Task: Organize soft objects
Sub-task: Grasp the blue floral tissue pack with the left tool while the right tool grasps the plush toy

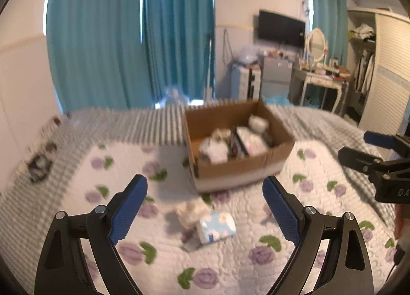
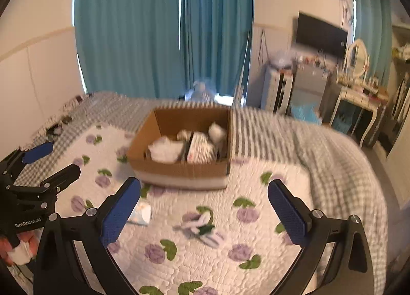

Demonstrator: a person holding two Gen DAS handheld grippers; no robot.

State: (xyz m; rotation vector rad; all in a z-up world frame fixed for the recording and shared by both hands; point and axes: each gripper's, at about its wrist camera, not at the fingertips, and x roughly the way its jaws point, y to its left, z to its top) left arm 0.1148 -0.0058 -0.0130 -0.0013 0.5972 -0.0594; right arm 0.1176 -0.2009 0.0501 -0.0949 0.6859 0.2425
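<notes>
Two grippers are hovering over a bed, both with jaws spread wide and gripping nothing. Nearest in the left wrist view, the left gripper [image 1: 205, 208] is hanging above a quilt [image 1: 256, 264] printed with purple flowers and green leaves. Lying on the quilt between its blue pads [image 1: 129, 209] are a pale plush toy [image 1: 191, 214], too blurred to make out further, and a light blue pack [image 1: 216, 227] just right of it, the two seeming to touch. In the right wrist view, the right gripper [image 2: 204, 211] is hanging over a white and green soft item [image 2: 202, 228], which is lying on the quilt between its fingers; the blur is hiding what it is. The pack [image 2: 141, 214] is showing near that gripper's left finger.

Farther on, an open box [image 1: 238, 167] is sitting on the quilt, near where a gray checked blanket [image 1: 143, 126] begins. Inside it, white soft things [image 1: 214, 150] are lying at the left and far right, with a flat white package [image 1: 249, 141] between them. The right gripper [image 1: 358, 153] is appearing at the right edge of the left view, well right of the box.

Beyond the bed, teal curtains [image 1: 128, 39] are covering the far wall. A television [image 1: 280, 28] is hanging to their right, above a cluttered chest, with a dressing table [image 1: 323, 77] and oval mirror standing farther right.
</notes>
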